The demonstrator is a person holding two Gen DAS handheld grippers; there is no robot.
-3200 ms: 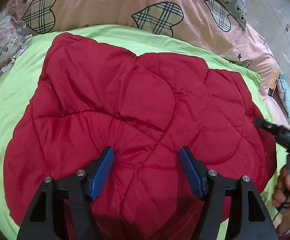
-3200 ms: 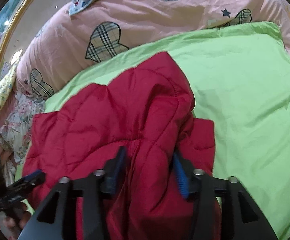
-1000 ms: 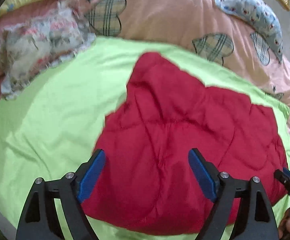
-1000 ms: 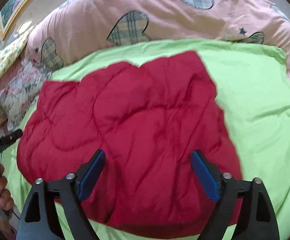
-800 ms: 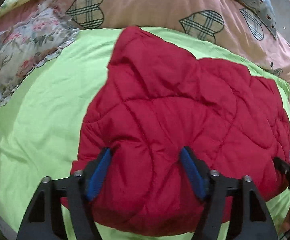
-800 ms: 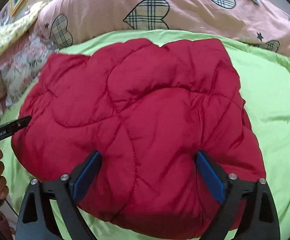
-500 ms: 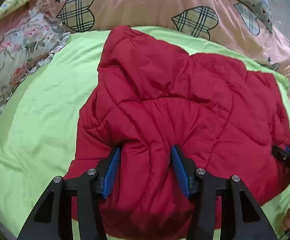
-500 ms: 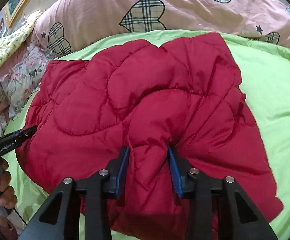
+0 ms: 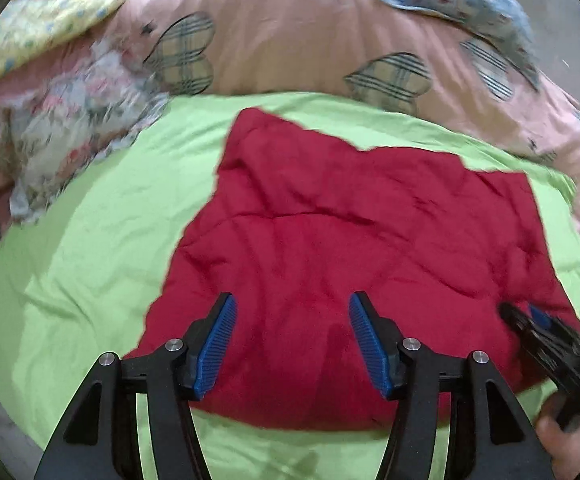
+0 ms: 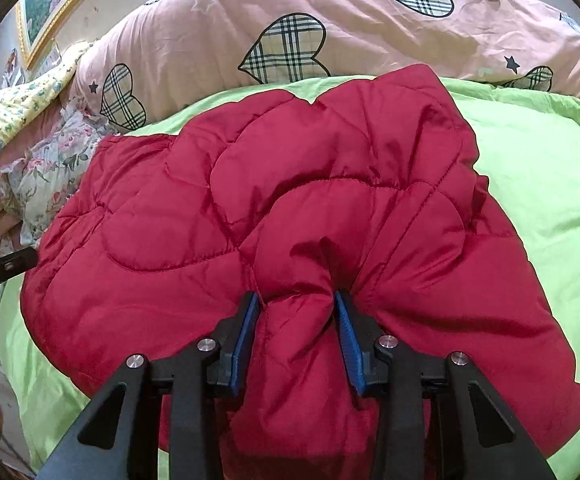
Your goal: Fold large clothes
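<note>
On the bed: green sheet (image 10: 538, 184) spread flat, with a pink heart-print duvet (image 10: 217, 40) heaped along its far side and a floral pillow (image 10: 37, 168) at the far left.
Garment: red quilted jacket (image 10: 330, 184), already folded into a rough rectangle, lies on the middle of the sheet with its near edge just ahead of both tools.
Handling: puffy, soft and light by the look of it (the padding bulges up between stitch lines), with a smooth, faintly shiny shell that would likely slide under a shallow pinch.
Where to hold: a deep bite taking in a full fold of padding near the near edge seems safest; a grip on the shell alone would probably slip.
Right gripper (image 10: 294, 328): low over the jacket's near edge, pointing to the far side, its blue pads (image 10: 245, 332) squeezed in on a thick bunch of red fabric that swells up between them.
Left gripper (image 9: 290, 342): raised above the near-left part of the jacket (image 9: 370, 240), angled down at it, pads spread wide and holding nothing (this view is blurred, so whether the tips touch the cloth is unclear).
</note>
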